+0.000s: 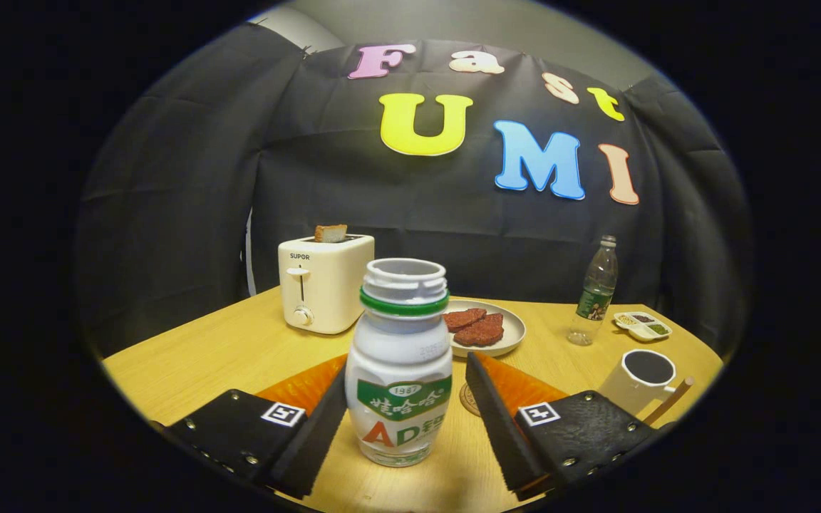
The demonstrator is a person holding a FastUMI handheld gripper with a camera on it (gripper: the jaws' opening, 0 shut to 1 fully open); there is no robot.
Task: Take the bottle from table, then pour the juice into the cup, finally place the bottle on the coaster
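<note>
Uncapped white juice bottle (399,370) stood upright on the wooden surface (204,356), long axis vertical, mouth at twelve o'clock, flanked by the claw (406,420) spread wide, left finger touching, right apart, white cup (640,380) at two o'clock.

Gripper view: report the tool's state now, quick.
Tool: open, fingers either side of the bottle, a gap at the right finger; holding nothing.

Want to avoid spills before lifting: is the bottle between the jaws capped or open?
Open. The bottle stands upright on the table, its mouth bare above the green ring, no cap. The gripper is open around it.
</note>
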